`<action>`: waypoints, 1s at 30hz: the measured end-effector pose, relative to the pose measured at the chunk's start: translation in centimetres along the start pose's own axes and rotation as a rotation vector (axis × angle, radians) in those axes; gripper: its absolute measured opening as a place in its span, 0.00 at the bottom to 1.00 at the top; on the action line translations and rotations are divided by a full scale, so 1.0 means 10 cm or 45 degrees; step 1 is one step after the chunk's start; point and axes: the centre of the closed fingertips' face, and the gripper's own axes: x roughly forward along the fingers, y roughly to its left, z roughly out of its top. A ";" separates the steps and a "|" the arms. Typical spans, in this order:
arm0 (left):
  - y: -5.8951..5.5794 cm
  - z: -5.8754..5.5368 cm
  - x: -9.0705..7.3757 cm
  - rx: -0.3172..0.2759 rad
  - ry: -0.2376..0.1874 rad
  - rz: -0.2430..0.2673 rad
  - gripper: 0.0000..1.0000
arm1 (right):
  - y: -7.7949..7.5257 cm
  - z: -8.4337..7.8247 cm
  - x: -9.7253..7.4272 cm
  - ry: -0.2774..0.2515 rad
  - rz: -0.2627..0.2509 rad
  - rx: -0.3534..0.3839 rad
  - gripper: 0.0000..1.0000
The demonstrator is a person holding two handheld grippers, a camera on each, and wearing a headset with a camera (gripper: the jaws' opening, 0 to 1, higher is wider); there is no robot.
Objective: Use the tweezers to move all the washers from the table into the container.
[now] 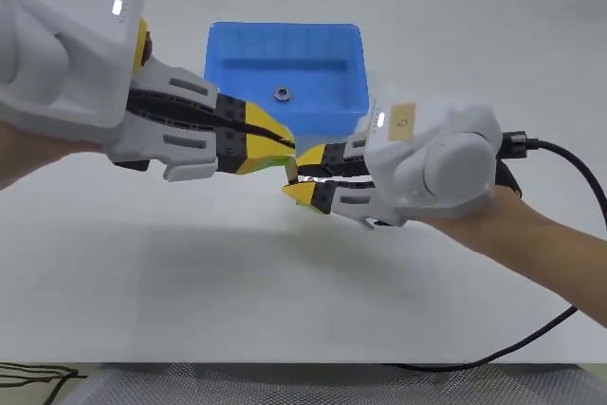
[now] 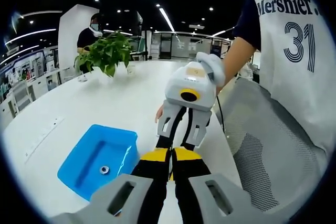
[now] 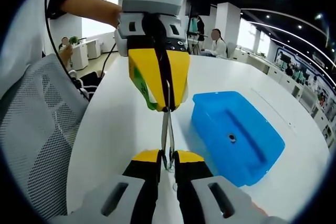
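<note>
Right hand-held gripper pinches tweezers; left hand-held gripper clamps far end (washer inside container).

blue container, grey washer, silver tweezers — white table.

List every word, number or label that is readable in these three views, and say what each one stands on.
"Mershier." in dark letters, across the chest of the person's white sleeveless jersey.
"31" in large dark outlined digits, on the same jersey, below the word.
"5" on the pale yellow tag on top of the right gripper; it is small, so the reading is doubtful.
The shelves and signs in the far background are too blurred to read.
</note>
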 end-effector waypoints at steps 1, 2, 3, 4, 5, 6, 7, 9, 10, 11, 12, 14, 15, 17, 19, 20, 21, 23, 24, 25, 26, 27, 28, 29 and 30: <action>0.00 0.00 0.00 -0.005 -0.002 -0.002 0.06 | 0.00 0.00 0.00 0.001 0.003 0.006 0.11; 0.00 0.00 0.00 -0.003 -0.001 -0.001 0.06 | 0.00 0.00 0.00 0.001 0.004 0.008 0.11; 0.00 0.00 0.01 -0.005 0.000 -0.003 0.06 | 0.00 0.00 0.00 0.001 0.007 0.010 0.11; -0.01 0.01 0.01 0.000 0.002 -0.004 0.06 | 0.00 0.00 0.00 0.001 0.008 0.012 0.11; -0.02 0.01 0.02 0.002 0.004 -0.005 0.06 | 0.00 0.00 0.00 0.004 0.009 0.011 0.11; -0.02 0.01 0.01 0.004 0.007 -0.008 0.06 | 0.00 0.00 0.00 0.008 0.010 0.006 0.11; -0.02 0.01 0.01 0.005 0.012 -0.013 0.06 | 0.01 0.00 0.00 0.012 0.012 0.004 0.11; -0.03 0.02 0.00 0.008 0.014 -0.013 0.06 | 0.02 0.01 0.00 0.008 0.015 0.010 0.11; -0.03 0.03 -0.02 0.008 0.013 -0.012 0.06 | 0.02 0.03 -0.01 0.004 0.015 0.014 0.11; -0.03 0.04 -0.05 0.008 0.012 -0.012 0.06 | 0.02 0.05 -0.02 -0.002 0.015 0.018 0.11; -0.03 0.05 -0.06 0.009 0.014 -0.013 0.06 | 0.02 0.06 -0.02 -0.004 0.014 0.017 0.11; -0.04 0.08 -0.08 0.010 0.016 -0.019 0.06 | 0.03 0.10 -0.03 -0.010 0.017 0.014 0.11; -0.05 0.09 -0.09 0.010 0.018 -0.022 0.06 | 0.04 0.12 -0.04 -0.012 0.019 0.007 0.11; -0.06 0.13 -0.10 0.005 0.024 -0.026 0.06 | 0.05 0.16 -0.05 -0.015 0.021 0.000 0.11; -0.04 0.14 -0.16 0.007 0.021 -0.023 0.06 | 0.05 0.20 -0.07 -0.022 0.020 -0.012 0.11; -0.04 0.14 -0.18 0.004 0.020 -0.024 0.06 | 0.05 0.21 -0.08 -0.022 0.021 -0.012 0.11; -0.03 0.15 -0.19 0.005 0.019 -0.022 0.06 | 0.04 0.23 -0.09 -0.023 0.020 -0.016 0.11; -0.03 0.18 -0.23 0.012 0.017 -0.020 0.06 | 0.04 0.27 -0.12 -0.024 0.016 -0.033 0.11; -0.02 0.21 -0.25 0.035 0.014 -0.010 0.06 | 0.03 0.30 -0.13 -0.026 0.014 -0.038 0.11; -0.03 0.22 -0.26 0.032 0.014 -0.014 0.06 | 0.02 0.32 -0.15 -0.028 0.011 -0.044 0.11; -0.03 0.25 -0.27 0.035 0.013 -0.015 0.06 | 0.01 0.34 -0.16 -0.031 0.008 -0.052 0.11; -0.02 0.26 -0.29 0.050 0.014 -0.010 0.06 | 0.01 0.36 -0.17 -0.032 0.006 -0.057 0.11; -0.02 0.28 -0.30 0.054 0.014 -0.011 0.06 | 0.00 0.38 -0.18 -0.034 0.003 -0.063 0.11; -0.02 0.30 -0.32 0.057 0.015 -0.012 0.06 | -0.01 0.41 -0.19 -0.036 0.001 -0.071 0.11; -0.01 0.31 -0.33 0.067 0.015 -0.009 0.06 | -0.01 0.42 -0.20 -0.037 -0.001 -0.074 0.11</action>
